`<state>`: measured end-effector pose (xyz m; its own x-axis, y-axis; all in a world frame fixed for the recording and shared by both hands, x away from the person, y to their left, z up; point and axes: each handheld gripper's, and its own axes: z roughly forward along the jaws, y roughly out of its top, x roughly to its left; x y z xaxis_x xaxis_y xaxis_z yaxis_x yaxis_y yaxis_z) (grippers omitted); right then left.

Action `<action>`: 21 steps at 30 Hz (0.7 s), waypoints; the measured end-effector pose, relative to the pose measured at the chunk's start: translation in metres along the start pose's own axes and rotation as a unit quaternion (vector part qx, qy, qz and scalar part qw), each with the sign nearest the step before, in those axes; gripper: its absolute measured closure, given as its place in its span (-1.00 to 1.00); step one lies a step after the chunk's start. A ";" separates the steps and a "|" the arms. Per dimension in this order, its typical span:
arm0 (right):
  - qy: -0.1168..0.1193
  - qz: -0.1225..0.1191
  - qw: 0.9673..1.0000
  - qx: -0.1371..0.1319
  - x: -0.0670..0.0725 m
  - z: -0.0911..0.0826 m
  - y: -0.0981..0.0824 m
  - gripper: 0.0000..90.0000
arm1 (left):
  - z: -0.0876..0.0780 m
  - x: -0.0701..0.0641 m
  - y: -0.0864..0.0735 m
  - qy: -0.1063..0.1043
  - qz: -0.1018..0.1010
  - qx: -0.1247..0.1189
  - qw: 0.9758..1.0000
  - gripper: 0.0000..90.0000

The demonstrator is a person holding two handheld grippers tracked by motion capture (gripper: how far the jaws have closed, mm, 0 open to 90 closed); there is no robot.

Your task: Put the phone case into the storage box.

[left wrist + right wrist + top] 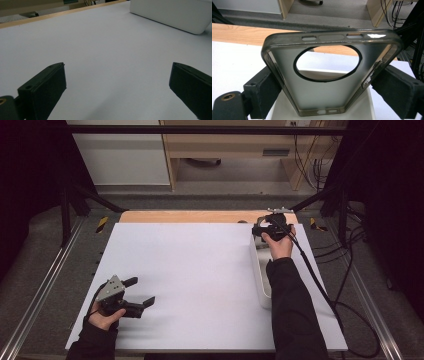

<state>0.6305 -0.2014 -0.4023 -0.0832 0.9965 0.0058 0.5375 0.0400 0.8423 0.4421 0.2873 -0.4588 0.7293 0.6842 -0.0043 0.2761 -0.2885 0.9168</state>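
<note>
**Holding a phone case over the tray**

Gripping from both sides, the right gripper [327, 82] had its jaws closed on a smoky translucent phone case [324, 95] with a round camera hole, held over the white tray [259, 270] near the far right corner of the white worktop [200, 270]. How high it hung above the tray I could not judge. Near the front left corner, the left gripper [141, 292] sat low with its jaws spread wide, nothing between them.
</note>
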 end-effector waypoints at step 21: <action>0.021 -0.013 1.000 -0.017 -0.001 -0.003 0.001 -0.99 | 0.001 0.000 -0.001 -0.002 -0.001 0.002 1.000 -0.99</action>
<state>0.6288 -0.2025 -0.3999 -0.1322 0.9912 0.0056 0.5060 0.0626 0.8603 0.4422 0.2866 -0.4597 0.7310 0.6824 -0.0067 0.2795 -0.2903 0.9152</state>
